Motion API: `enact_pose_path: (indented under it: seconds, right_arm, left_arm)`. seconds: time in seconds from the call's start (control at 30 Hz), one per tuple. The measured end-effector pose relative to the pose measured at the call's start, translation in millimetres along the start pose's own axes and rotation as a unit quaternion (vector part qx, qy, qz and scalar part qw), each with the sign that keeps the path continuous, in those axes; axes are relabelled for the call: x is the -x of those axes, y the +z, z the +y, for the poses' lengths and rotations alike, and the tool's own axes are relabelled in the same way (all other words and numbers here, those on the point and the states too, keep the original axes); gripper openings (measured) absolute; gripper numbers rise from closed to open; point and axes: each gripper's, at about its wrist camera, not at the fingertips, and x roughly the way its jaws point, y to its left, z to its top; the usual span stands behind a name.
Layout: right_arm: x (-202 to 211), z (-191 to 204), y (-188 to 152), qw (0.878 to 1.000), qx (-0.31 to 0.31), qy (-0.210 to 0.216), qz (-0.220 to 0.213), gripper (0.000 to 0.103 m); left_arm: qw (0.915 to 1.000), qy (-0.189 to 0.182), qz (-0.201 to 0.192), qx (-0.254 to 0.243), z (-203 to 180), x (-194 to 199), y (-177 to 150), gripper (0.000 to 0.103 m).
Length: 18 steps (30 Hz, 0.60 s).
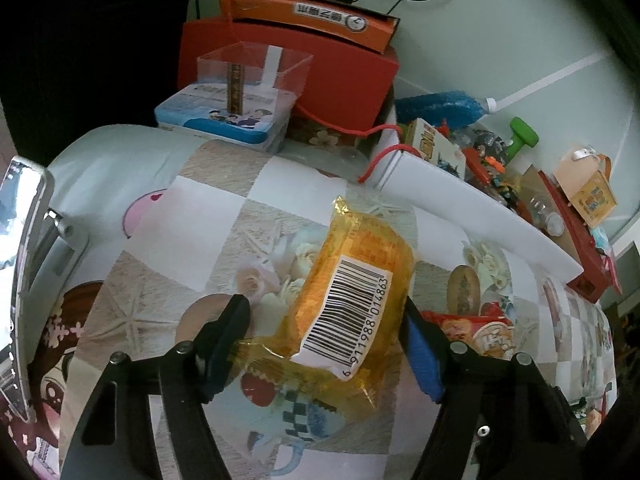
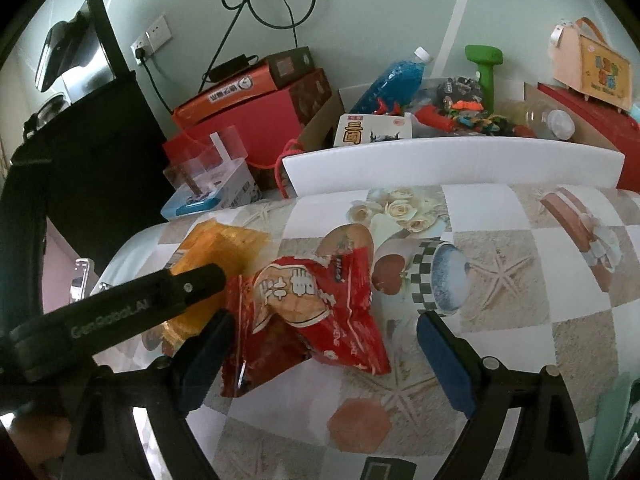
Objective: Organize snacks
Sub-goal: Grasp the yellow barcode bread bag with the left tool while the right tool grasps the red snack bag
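A yellow snack packet (image 1: 360, 280) with a barcode label lies on the patterned tablecloth (image 1: 224, 216), between the fingers of my left gripper (image 1: 324, 312). The right blue pad sits against the packet's side; the left finger only meets its loose crimped edge, so the jaws stand open around it. In the right wrist view a red snack packet (image 2: 312, 312) lies between the wide-open fingers of my right gripper (image 2: 326, 320), close to the left pad and clear of the right one. The yellow packet (image 2: 224, 244) and a left gripper finger (image 2: 192, 284) show just left of it.
A white foam board (image 2: 440, 160) stands along the table's far side, with a box of toys (image 2: 460, 108) and a blue bottle (image 2: 392, 80) behind it. At the back left sit a red box (image 1: 320, 76), an orange box (image 1: 312, 16), a clear plastic box (image 1: 252, 68) and a blue tin (image 1: 224, 120).
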Motion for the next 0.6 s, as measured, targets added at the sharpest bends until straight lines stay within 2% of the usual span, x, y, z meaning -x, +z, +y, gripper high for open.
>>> enact_pose_path:
  seconds: [0.1, 0.2, 0.33, 0.53, 0.6]
  right_arm:
    - [0.1, -0.6, 0.0, 1.000, -0.001, 0.004, -0.003, 0.089]
    - [-0.1, -1.4, 0.2, 1.000, -0.004, 0.010, -0.002, 0.080]
    - [1.7, -0.5, 0.2, 1.000, -0.001, 0.016, -0.007, 0.064]
    - [2.6, -1.2, -0.4, 1.000, -0.003, 0.018, -0.008, 0.062]
    - [3.3, -0.8, -0.6, 1.000, -0.002, 0.016, -0.009, 0.061]
  left_arm:
    - [1.0000, 0.002, 0.000, 0.005, 3.6, 0.8, -0.3, 0.075]
    - [1.0000, 0.004, 0.001, 0.006, 4.8, 1.4, -0.4, 0.074]
    - [1.0000, 0.006, 0.002, 0.003, 4.1, 1.0, -0.8, 0.074]
    - [0.9999, 0.012, 0.003, -0.003, 2.1, -0.4, -1.0, 0.073]
    - [0.9999, 0.011, 0.003, -0.003, 2.2, -0.3, -1.1, 0.068]
